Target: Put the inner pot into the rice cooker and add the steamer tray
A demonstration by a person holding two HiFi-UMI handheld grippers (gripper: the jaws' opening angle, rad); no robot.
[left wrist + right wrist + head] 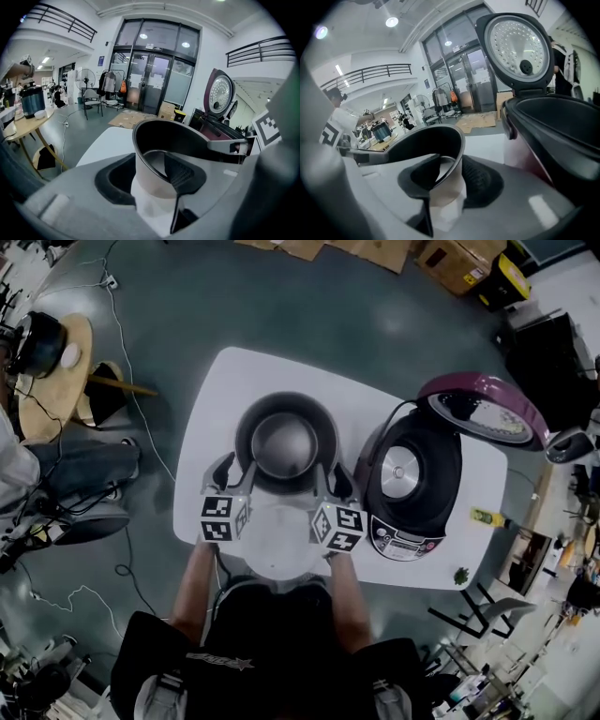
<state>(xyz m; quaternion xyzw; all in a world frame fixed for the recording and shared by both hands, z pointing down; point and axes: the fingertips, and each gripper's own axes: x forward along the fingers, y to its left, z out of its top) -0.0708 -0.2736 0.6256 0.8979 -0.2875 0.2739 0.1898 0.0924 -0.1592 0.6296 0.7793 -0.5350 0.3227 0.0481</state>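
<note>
Metal pot [286,442] stands on the table [211,395] just left of the open cooker [408,474], while left claw [234,480] and right claw [335,482] each straddle its near rim, half-closed but not yet clamped, likely for a level two-sided lift

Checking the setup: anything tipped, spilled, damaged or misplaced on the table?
Nothing stands out. The inner pot sits upright on the table, with the left gripper and right gripper straddling its rim; the rice cooker stands open, no spills.
</note>
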